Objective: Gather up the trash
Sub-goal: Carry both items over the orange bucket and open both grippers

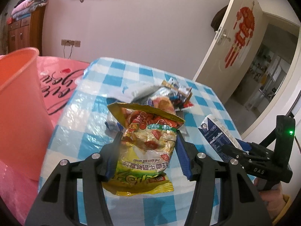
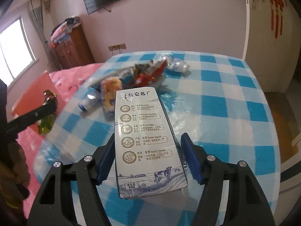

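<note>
My left gripper (image 1: 148, 137) is shut on a crumpled yellow snack bag (image 1: 146, 150), held above the blue-checked table (image 1: 79, 124). An orange bin (image 1: 18, 103) stands close at its left. My right gripper (image 2: 148, 137) is shut on a white and blue milk carton (image 2: 143, 131), lifted off the tablecloth (image 2: 225, 94). From the left wrist view, the carton (image 1: 216, 133) and right gripper (image 1: 235, 146) are at the right edge. A pile of wrappers (image 2: 131, 75) lies mid-table with a clear plastic bottle (image 2: 176, 64) beyond it and another bottle (image 2: 88, 101) nearer. The left gripper (image 2: 50, 103) with its bag (image 2: 45, 126) shows at far left, in front of the bin (image 2: 33, 92).
A bed with a pink cover (image 1: 56, 79) lies beyond the bin and table. A wooden cabinet (image 2: 73, 47) topped with folded laundry stands against the far wall. An open door (image 1: 235, 47) is to the right of the table. A person's hand (image 1: 272, 197) holds the right gripper.
</note>
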{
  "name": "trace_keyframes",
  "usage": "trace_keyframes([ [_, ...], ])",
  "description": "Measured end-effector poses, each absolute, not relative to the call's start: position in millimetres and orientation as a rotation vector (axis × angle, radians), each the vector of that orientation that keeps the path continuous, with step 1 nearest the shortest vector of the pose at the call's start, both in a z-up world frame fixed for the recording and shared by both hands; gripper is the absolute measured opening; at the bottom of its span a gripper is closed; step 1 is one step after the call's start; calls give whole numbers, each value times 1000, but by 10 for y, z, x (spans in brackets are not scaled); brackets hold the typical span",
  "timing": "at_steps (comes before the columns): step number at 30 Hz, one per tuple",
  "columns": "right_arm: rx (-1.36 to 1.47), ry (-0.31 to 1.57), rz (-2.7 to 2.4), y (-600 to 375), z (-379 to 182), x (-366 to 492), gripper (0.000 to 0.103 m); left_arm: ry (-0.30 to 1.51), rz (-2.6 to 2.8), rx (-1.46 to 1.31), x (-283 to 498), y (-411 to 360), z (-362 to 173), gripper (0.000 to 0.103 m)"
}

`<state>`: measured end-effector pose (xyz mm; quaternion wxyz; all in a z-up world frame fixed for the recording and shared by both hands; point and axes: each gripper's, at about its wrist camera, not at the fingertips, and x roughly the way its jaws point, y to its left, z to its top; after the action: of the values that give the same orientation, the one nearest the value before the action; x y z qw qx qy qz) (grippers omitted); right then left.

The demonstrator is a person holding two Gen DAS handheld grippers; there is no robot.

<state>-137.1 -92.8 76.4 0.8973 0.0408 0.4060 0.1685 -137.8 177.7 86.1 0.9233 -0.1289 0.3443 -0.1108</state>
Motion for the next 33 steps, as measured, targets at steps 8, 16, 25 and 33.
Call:
trace_keyframes([
  [8,197,834,491,-531,1181,-1162,68,615,-179,-237,-1457,2052,1290,56],
  [16,243,798,725,369,1738,-824,68,528,-18,-233,-1549,2682,1720,56],
  [25,224,779,963,1649,2135,-551,68,506,173,-261,-1586,3408,1830,56],
  [33,203,814,1044,2368,2094,-389,68,553,276,-295,-1488,3824,1663,56],
])
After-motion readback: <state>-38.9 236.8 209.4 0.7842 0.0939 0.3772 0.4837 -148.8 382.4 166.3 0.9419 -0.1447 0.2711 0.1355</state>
